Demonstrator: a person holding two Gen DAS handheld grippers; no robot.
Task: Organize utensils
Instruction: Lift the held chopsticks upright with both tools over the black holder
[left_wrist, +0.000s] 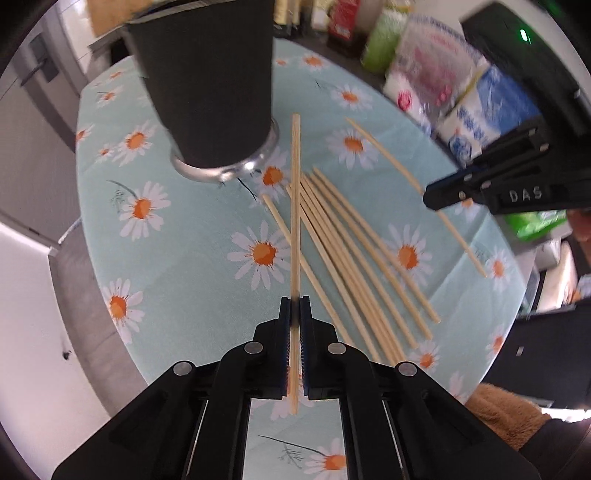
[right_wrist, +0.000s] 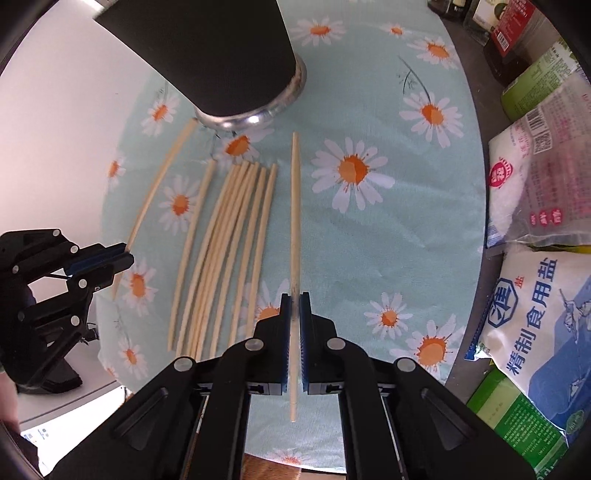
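Here, each view is read from near to far. The left gripper (left_wrist: 294, 301) is clamped on one pale bamboo chopstick (left_wrist: 295, 206), its rear end jutting back between the jaws; the right gripper (right_wrist: 294, 297) is likewise closed on a second pale bamboo chopstick (right_wrist: 294, 221). Both sticks are held near one end, with most of the length cantilevered forward, so a stick may pivot or slip in its pads as it is tilted upright; each tip could then strike the rim or wall of the tall black cylindrical holder with a shiny metal base (right_wrist: 221, 55), which stands toward the far edge of the table, and tip it. Both grippers converging on the one holder could also collide. Below the held sticks, the loose bundle of bamboo chopsticks (right_wrist: 225, 251) lies side by side near the middle of the table, its far ends just short of the holder; a low pass could scatter it. The surface is a round table with a pale-green daisy-print cloth (right_wrist: 369, 240), whose soft wrinkles may snag a dragged tip. Along its right edge lie white bags of salt (right_wrist: 535, 306) and green packets; dark bottles stand beyond, and a pale wall and grey floor lie to the left.
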